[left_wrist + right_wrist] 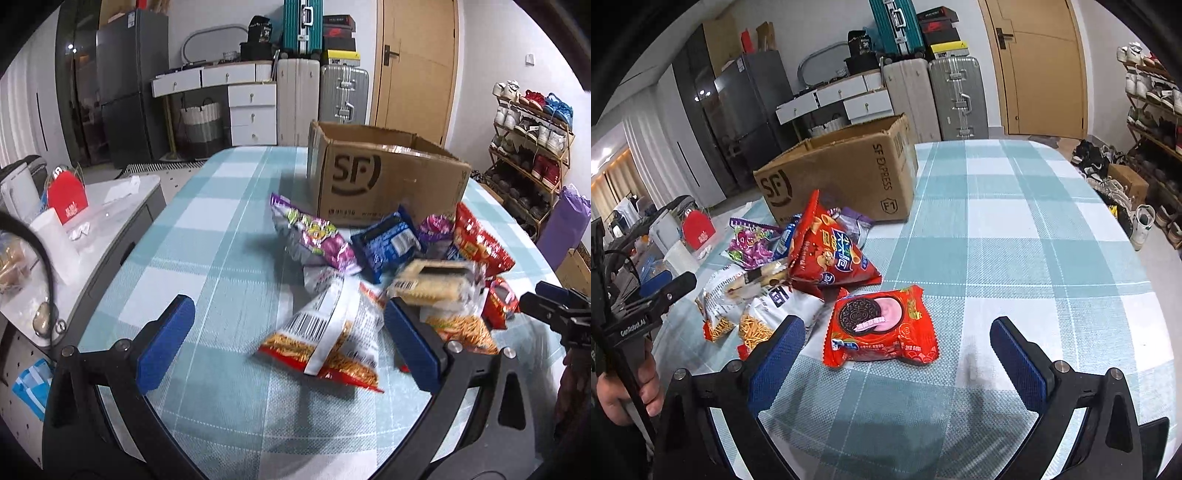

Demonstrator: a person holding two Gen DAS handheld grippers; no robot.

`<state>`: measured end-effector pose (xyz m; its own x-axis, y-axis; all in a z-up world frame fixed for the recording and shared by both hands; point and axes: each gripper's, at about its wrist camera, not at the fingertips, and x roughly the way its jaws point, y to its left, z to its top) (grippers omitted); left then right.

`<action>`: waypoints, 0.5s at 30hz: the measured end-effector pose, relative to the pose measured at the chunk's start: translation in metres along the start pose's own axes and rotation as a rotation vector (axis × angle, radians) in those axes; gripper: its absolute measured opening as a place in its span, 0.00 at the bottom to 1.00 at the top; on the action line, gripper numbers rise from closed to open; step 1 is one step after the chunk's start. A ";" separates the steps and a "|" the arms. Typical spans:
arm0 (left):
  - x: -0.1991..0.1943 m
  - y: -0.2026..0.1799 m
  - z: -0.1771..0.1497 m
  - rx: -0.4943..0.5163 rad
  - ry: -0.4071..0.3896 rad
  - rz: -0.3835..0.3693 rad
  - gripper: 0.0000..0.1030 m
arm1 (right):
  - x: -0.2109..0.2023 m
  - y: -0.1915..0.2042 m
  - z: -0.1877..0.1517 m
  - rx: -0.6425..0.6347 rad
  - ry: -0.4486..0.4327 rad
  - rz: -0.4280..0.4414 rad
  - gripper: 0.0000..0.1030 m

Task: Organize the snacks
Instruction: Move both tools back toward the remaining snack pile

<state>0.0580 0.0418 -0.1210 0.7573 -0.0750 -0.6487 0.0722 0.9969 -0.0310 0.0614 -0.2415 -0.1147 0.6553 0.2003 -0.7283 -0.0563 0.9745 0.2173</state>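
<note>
Left gripper (288, 332) spread wide and holding nothing, blue pads (166, 343) hovering above the worktop (207, 229), its checked teal-and-white cloth below. Between those pads, flat on the cloth, a noodle-snack packet (328, 343) with barcode side up; just beyond the right pad, a pale cracker pack (432, 282) resting on the heap. Farther out, a purple packet (314, 236), a blue biscuit pack (388, 243) and a red crisp bag (480, 243), all crowded together and overlapping, touching or nearly touching the front wall of an open cardboard box (384, 181) standing toward the far edge of the worktop. Right gripper (897, 350) likewise splayed and empty, hovering low over the cloth, with a red sandwich-biscuit packet (881, 328) lying flat between its pads, nearer the left one, slightly apart from the main heap. Past it, the same red crisp bag propped upright against the pile, white noodle bags to its left, the box behind. At the left border of the right wrist view, a hand (628, 395) wrapped round the other gripper's handle. Beyond the far edge, suitcases (321, 96), a wooden door (417, 66) and a shoe rack (532, 144).
</note>
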 end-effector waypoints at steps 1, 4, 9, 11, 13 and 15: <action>-0.002 0.000 -0.003 -0.001 0.004 0.001 0.99 | 0.002 0.001 0.000 0.000 0.007 0.001 1.00; 0.001 0.005 -0.008 -0.003 0.020 0.000 0.99 | 0.011 0.003 0.001 -0.006 0.025 0.014 1.00; 0.006 0.007 -0.015 -0.003 0.040 0.001 0.99 | 0.026 0.011 0.002 -0.030 0.060 0.001 0.99; 0.003 0.009 -0.017 -0.004 0.044 -0.002 0.99 | 0.030 0.012 0.002 -0.031 0.073 -0.001 0.96; 0.004 0.010 -0.019 -0.006 0.051 -0.003 0.99 | 0.033 0.014 0.002 -0.032 0.086 0.003 0.91; 0.006 0.010 -0.019 -0.011 0.053 -0.005 0.99 | 0.039 0.014 0.002 -0.036 0.114 0.007 0.81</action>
<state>0.0508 0.0522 -0.1391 0.7215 -0.0793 -0.6878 0.0690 0.9967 -0.0424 0.0872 -0.2199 -0.1385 0.5652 0.2155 -0.7963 -0.0891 0.9756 0.2008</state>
